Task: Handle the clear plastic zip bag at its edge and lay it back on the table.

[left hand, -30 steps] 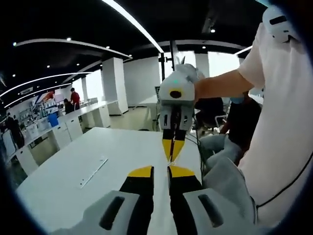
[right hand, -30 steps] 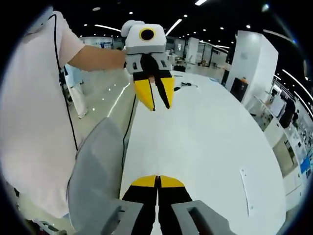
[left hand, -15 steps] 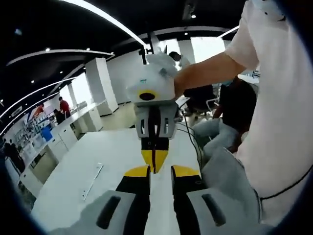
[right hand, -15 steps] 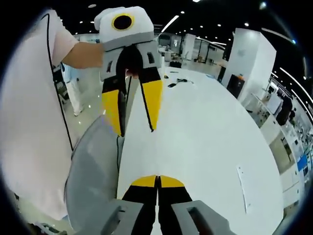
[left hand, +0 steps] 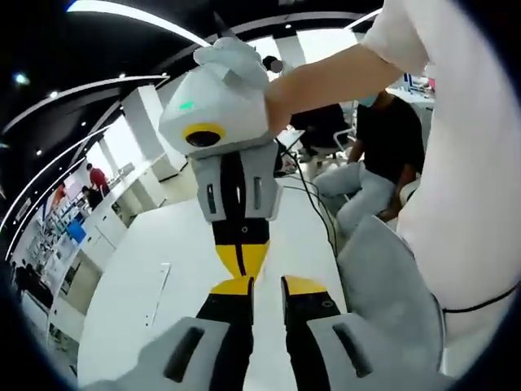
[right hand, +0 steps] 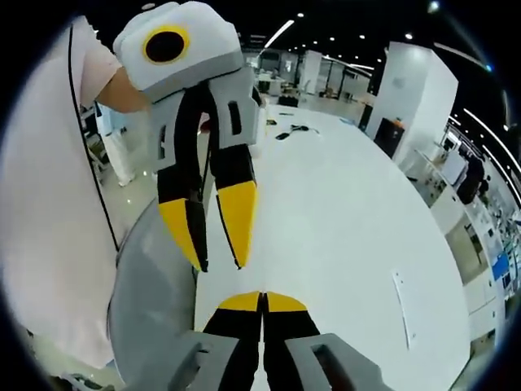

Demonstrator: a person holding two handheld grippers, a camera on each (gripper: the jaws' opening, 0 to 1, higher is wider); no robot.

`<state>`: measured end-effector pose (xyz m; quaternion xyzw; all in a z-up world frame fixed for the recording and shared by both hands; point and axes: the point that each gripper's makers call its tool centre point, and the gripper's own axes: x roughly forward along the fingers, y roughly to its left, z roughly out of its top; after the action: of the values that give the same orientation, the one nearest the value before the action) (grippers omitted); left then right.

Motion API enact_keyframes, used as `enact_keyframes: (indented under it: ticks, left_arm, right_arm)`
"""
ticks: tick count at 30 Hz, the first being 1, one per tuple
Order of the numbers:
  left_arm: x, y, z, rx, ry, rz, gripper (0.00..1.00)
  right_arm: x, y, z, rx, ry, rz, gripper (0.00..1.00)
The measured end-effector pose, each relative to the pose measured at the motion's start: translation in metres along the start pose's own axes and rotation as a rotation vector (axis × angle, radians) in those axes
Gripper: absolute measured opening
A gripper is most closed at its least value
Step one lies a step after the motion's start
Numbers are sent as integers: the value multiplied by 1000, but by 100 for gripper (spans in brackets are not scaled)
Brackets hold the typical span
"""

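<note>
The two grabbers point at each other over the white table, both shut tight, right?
Not both. The right gripper is shut, but the left gripper has its jaws apart, as the right gripper view shows. They do face each other over the white table.

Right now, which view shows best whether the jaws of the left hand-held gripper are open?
The right gripper view: there the left hand-held gripper shows whole, its yellow tips clearly apart. The left gripper view shows it from behind, the jaws rising from the bottom, also with a gap.
</note>
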<state>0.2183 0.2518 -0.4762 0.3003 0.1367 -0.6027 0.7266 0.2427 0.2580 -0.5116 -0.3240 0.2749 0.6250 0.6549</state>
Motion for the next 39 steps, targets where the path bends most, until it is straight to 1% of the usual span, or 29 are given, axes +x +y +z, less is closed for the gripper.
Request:
enact_keyframes:
  ticks: [1,4,7,10,13,18,19,20,29,35,39]
  left_arm:
    - [1,1,-3,11,19,9,9]
    - [3,1,-3,5,25,8,9]
    - [6,3,-8,12,53,13,10]
    - [8,4,-11,13,70,16,9]
    - [11,4,-16,20,92,18,7]
    - [13,0,-21,21,106,7,2]
    - [13,-1,-22,23,108,3,0]
    - [14,-3,-24,35,111,-3,0]
    - [14,-13,-25,25,119,-39,0]
    - [13,-25,-22,1,103,-86,0]
    - [13,-31,-22,-9,98,-100,0]
  right_arm:
    - [0,0,0,1,3,0,0]
    - [1,1,-1,7,9,1,0]
    - [1,0,0,9,14,-2,0]
    - [1,1,0,15,21,-1,0]
    - [2,2,0,21,28,-2,0]
    - [3,3,0,31,35,-1,0]
    - [3,3,0,32,34,-2,0]
    - [3,2,0,36,35,-2,0]
    - [3,-1,0,53,42,-21,0]
    - [1,-8,-2,66,51,-55,0]
    - [0,-12,-4,76,58,-73,0]
